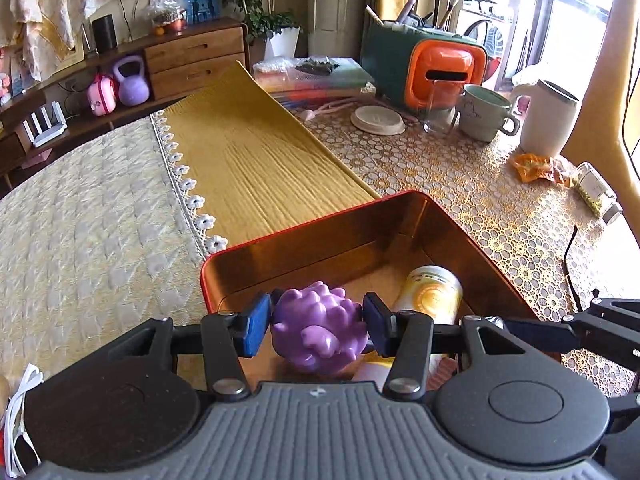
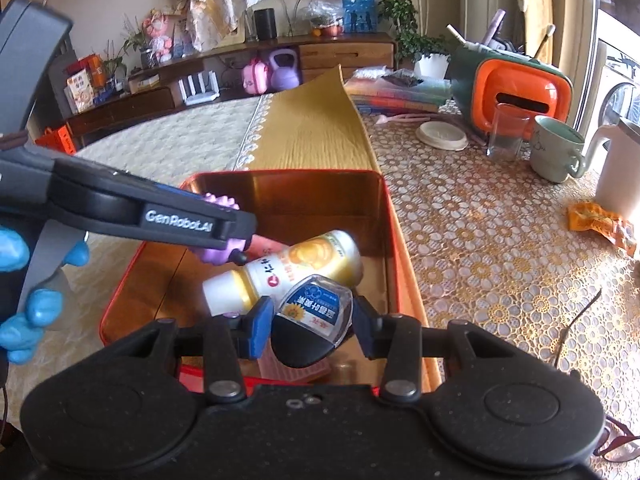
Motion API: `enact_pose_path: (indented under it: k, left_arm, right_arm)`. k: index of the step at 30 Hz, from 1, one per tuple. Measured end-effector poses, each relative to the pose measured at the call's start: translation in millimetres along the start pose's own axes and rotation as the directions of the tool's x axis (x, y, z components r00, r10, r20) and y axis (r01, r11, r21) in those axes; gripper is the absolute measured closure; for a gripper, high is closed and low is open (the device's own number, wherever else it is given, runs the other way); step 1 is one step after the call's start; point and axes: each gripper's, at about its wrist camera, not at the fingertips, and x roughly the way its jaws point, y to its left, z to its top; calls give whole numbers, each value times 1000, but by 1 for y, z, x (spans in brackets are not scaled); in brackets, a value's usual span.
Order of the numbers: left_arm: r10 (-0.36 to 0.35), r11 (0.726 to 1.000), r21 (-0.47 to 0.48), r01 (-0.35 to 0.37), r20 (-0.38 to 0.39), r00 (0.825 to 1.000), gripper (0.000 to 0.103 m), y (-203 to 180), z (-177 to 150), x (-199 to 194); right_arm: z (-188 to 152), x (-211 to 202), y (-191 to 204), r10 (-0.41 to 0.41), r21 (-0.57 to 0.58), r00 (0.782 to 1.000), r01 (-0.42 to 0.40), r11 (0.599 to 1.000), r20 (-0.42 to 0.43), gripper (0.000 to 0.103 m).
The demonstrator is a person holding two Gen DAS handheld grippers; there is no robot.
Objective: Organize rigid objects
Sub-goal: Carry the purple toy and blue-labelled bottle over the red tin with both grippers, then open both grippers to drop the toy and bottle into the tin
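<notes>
Over the red tin, the left hand-held gripper clamps a purple ball, the right hand-held gripper a small bottle.

yellow bottle base behind claw; kettle cut off

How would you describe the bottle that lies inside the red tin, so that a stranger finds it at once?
Find the red tin with the shiny gold inside, on the table beside the lace cloth. On its floor lies a bottle on its side, white with a yellow-orange label and a white cap. The purple spiky ball and the small clear container are held in grippers, not lying down.
</notes>
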Motion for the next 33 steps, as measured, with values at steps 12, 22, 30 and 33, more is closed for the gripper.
enact_pose_path:
  k: [12,22,30,33]
  left_arm:
    - [4,1000,-8,-4,-38,999,53,-2,-9,14]
    - [14,1000,4,-14,-43,999,52,-5,-12,10]
    - [3,1000,23,-3,-5,1000,42,-10,-18,-9]
    - [-2,1000,18,2,2,1000,42,-8,-20,-17]
  right_arm:
    - [-3,9,1,-17,7,999,17,1000,-37,61]
    - [-4,2,-1,-15,30,999,16,999,-29,58]
    - [-6,-10,-2,-2,58,1000,3,998,-6,52]
    - [-6,-16,0,-3,60,1000,3,998,6,52]
